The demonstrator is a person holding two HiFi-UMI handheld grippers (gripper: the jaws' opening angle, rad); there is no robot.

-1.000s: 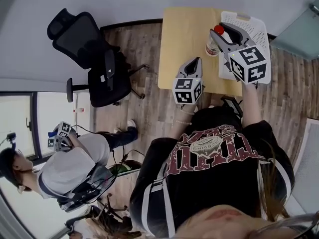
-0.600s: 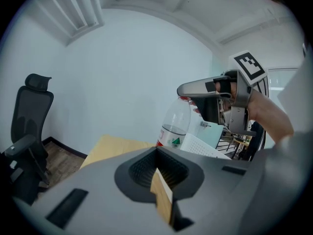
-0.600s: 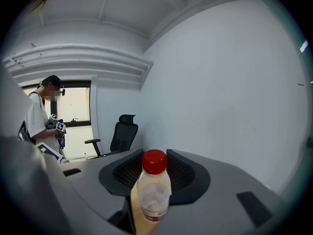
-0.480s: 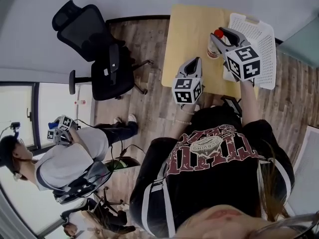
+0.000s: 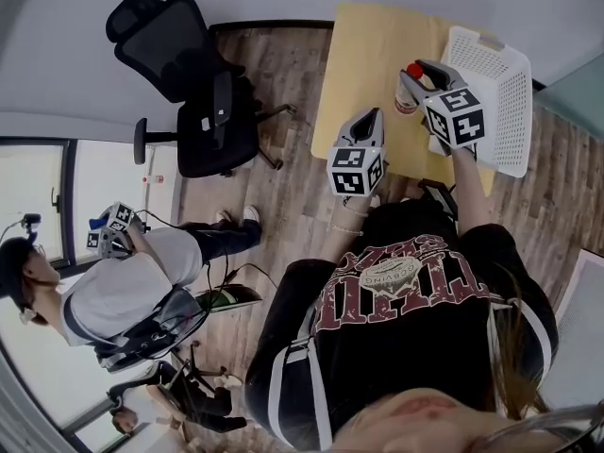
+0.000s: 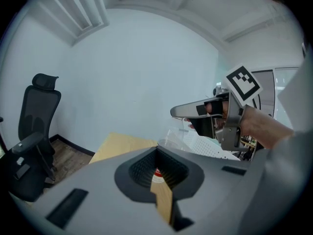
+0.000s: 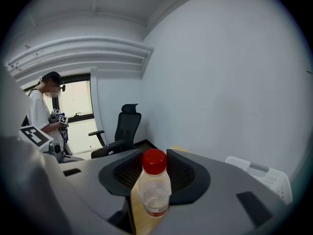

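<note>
One wooden table [image 5: 363,55] on plank floor [image 5: 283,83]; on it one bottle [image 5: 406,98] and one white basket [image 5: 472,47], one office chair [image 5: 189,74] beside. Right gripper [image 5: 413,75] clamps the bottle; left gripper [image 5: 370,117] has its jaws together.

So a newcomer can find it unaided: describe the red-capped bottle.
Look at the light wooden table, then the white perforated basket at its right edge. Just left of the basket, between the right gripper's jaws, is a clear plastic bottle; its red cap sets it apart.

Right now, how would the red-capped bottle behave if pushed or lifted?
The bottle looks mostly empty, so probably light. Its thin clear plastic may dent when squeezed. Tall, narrow and round, it would likely tip, then roll.
</note>
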